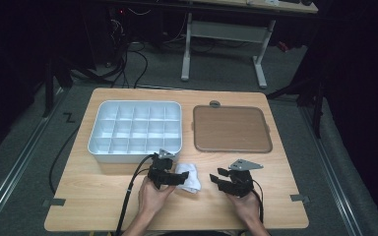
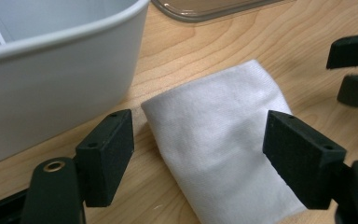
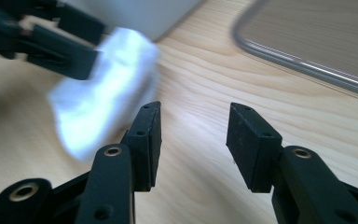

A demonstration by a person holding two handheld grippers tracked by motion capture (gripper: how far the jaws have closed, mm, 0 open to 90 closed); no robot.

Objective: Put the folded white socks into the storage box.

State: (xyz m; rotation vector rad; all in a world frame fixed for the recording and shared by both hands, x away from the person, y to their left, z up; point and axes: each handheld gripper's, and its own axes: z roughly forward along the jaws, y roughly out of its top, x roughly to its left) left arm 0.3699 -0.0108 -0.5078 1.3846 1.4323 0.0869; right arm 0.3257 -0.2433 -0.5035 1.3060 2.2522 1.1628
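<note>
Two grippers [image 1: 174, 178] [image 1: 219, 179], both open, flank one folded white cloth [image 1: 189, 177].

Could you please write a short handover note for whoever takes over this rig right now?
Left gripper: open, fingers astride the folded white cloth without pressing it.
Right gripper: open, nothing between its fingers, off to the cloth's right over bare table.
The cloth lies flat on the table just in front of the white divided box; the brown lid lies to the box's right.
Done: cloth folded and set down. Left: it probably goes into a box compartment, all of which look bare.
</note>
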